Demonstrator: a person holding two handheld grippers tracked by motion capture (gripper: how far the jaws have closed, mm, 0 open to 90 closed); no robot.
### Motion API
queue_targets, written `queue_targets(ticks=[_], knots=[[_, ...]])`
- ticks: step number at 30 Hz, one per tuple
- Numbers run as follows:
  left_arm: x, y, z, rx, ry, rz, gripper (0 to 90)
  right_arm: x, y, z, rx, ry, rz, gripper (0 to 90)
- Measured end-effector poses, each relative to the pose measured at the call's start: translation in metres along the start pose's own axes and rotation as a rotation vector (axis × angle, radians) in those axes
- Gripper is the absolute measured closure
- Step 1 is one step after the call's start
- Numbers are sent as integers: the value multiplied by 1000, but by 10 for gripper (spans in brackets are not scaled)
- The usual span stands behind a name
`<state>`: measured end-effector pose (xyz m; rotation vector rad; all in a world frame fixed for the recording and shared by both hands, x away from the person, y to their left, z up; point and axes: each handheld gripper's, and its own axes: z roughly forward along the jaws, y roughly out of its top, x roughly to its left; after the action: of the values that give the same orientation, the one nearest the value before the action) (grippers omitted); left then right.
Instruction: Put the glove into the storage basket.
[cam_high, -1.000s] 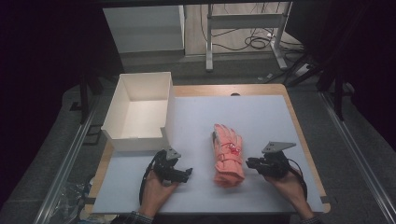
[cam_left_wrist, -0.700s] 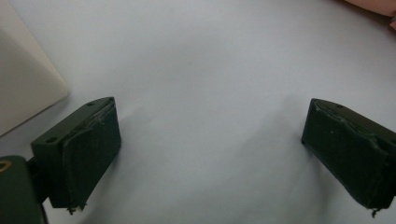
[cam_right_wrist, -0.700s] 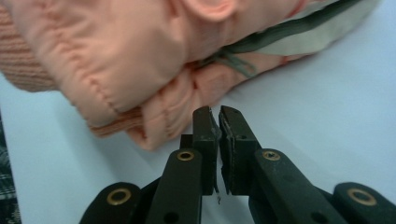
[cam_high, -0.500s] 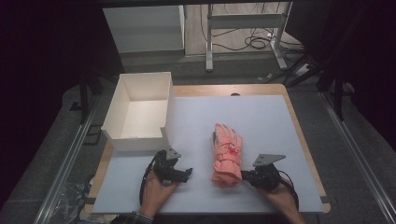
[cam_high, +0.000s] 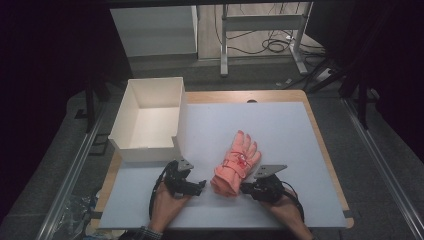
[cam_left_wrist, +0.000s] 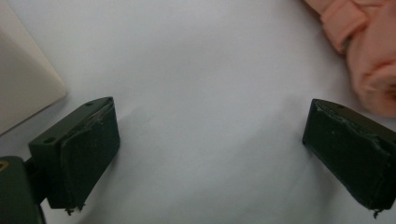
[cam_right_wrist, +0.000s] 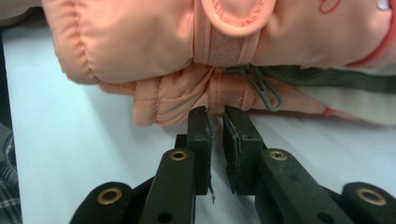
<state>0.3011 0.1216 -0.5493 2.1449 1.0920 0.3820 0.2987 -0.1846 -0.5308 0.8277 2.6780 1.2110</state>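
A pair of salmon-pink winter gloves (cam_high: 239, 160) lies stacked on the white table mat (cam_high: 280, 130), fingers pointing away and cuffs toward me. My right gripper (cam_high: 244, 188) points left at the cuff end. In the right gripper view its tips (cam_right_wrist: 217, 116) touch the edge of the lower glove (cam_right_wrist: 163, 42) beside a small grey clip (cam_right_wrist: 264, 88). Its jaws are all but shut; they have just opened a crack, and nothing is between them. My left gripper (cam_high: 201, 186) rests left of the gloves, wide open over bare mat (cam_left_wrist: 210, 144), with the glove (cam_left_wrist: 369, 56) off to its right.
An open white box (cam_high: 148, 149) stands at the mat's left side, just beyond my left hand; its corner (cam_left_wrist: 23, 93) is near the left jaw. Wooden table edges frame the mat. Desk legs and cables lie on the floor beyond the table.
My right hand has moved left and nearer the front edge, bringing its gripper up against the glove cuffs. The left hand and the gloves have stayed put.
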Motion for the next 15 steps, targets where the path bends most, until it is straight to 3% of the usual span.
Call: queue_targets(ticks=[10,15], knots=[[1,0,0,-4,-5,-3,39,7,9,12,6,-10,-27,785],[4,-2,-4,-24,-84,9,71,0,3,0,2,-62,-24,751]])
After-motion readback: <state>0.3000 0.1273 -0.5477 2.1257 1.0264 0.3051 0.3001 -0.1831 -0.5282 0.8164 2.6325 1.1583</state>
